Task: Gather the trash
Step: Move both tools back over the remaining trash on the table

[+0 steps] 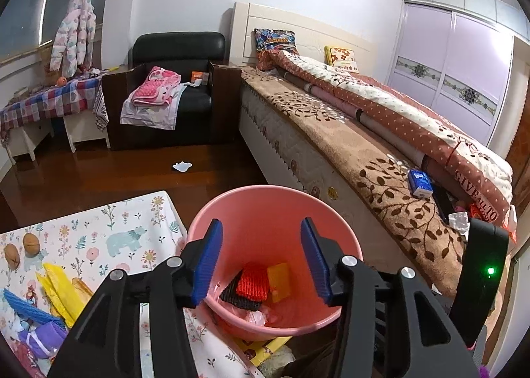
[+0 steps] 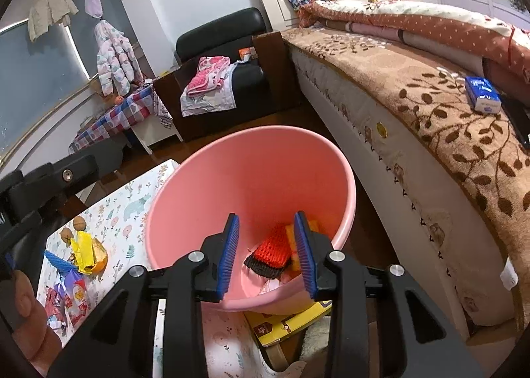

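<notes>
A pink bin (image 1: 258,212) (image 2: 251,172) stands beside a table with a patterned cloth (image 1: 99,229) (image 2: 132,212). At its bottom lie a red and black net (image 1: 253,283) (image 2: 273,252), a yellow piece (image 1: 280,280) and pale wrappers. My left gripper (image 1: 261,262) hangs open over the bin's mouth, nothing between its blue pads. My right gripper (image 2: 268,252) is open above the bin too, empty. On the cloth lie yellow wrappers (image 1: 61,288) (image 2: 82,252), two walnuts (image 1: 31,243) (image 2: 74,229), a blue strip (image 1: 29,308) and purple and red packets (image 2: 66,295).
A bed with a brown leaf blanket (image 1: 381,159) (image 2: 430,106) runs along the right, a blue tissue pack (image 1: 420,183) (image 2: 482,94) on it. A black armchair (image 1: 179,86) with folded clothes stands behind. A white scrap (image 1: 182,166) lies on the wooden floor. A yellow box (image 2: 288,321) sits under the bin.
</notes>
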Motion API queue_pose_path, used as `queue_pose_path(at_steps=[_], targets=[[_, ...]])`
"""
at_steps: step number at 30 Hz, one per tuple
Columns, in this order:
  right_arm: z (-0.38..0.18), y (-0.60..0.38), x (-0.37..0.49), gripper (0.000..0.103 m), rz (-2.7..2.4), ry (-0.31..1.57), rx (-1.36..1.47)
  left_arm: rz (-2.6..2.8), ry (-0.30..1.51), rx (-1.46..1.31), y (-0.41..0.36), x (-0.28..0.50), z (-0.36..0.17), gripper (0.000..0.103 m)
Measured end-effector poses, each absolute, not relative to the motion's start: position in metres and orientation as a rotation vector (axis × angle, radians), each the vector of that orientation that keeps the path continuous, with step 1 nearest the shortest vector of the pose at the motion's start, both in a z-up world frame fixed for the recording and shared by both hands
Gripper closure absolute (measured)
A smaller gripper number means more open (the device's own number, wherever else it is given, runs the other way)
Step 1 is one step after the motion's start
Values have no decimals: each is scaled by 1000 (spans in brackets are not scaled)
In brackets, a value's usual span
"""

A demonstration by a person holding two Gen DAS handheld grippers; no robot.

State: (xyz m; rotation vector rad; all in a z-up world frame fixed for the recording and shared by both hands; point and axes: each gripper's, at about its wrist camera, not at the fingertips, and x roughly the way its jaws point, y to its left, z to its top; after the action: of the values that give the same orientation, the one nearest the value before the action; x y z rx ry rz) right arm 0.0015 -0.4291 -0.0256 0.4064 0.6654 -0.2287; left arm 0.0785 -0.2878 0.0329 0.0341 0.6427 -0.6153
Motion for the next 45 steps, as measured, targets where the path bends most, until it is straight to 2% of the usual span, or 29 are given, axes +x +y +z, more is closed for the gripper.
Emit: queue_pose_path(at_steps=[5,10,13,15,35,45], targets=[[-14,-424,-7,68,-223,632,403,-605,622,22,-275,70,44,48],[-5,-411,-16,67,-200,621,393,-586,599,17,-261,58,54,46],[1,-401,-22,56,-188,600,372,-577,588,11,-252,52,58,42],[6,-393,-25,55,-182,582,360,-570,580,2,-244,48,62,39],[33,-333,-38,55,-92,501,303,-471,550,-51,-171,27,80,38],[32,-292,-38,55,-35,506,255,-396,583,-91,-122,30,70,38]])
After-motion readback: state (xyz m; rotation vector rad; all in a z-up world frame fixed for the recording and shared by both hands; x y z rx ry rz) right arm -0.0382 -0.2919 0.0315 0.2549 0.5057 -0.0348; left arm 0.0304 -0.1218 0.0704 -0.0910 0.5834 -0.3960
